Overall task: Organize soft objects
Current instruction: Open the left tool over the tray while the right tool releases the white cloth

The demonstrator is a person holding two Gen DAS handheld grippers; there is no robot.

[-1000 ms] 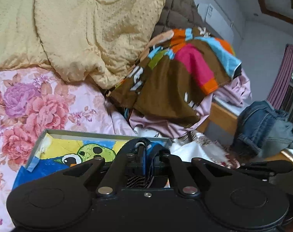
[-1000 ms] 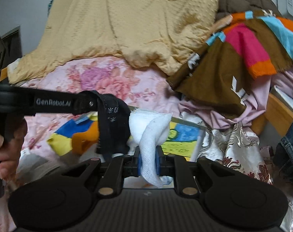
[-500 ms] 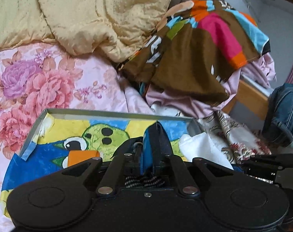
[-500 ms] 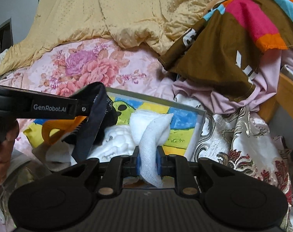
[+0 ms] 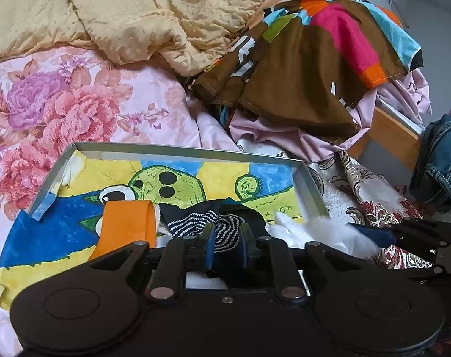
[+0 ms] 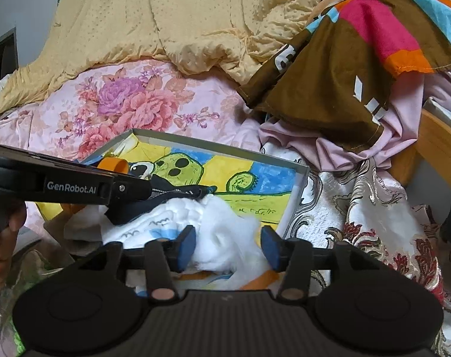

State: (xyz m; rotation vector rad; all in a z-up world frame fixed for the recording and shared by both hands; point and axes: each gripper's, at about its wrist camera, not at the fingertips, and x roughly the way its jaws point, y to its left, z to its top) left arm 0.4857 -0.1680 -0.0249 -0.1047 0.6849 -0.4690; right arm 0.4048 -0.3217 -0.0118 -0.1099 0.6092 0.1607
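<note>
Dark sock point(image 5: 225, 232) lengthwise between opening left fingers point(image 5: 211, 245); white cloth point(image 6: 225, 238) between opening, spread right fingers point(image 6: 185, 245).

Floral bed point(image 5: 76, 110) carries tray point(image 5: 180, 150), yellow blanket point(image 5: 154, 15).

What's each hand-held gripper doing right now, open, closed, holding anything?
Left hand-held gripper: jaws opening, dark dotted sock between them, pads touching it.
Right hand-held gripper: jaws opening wide, white fluffy cloth between them, released.
</note>
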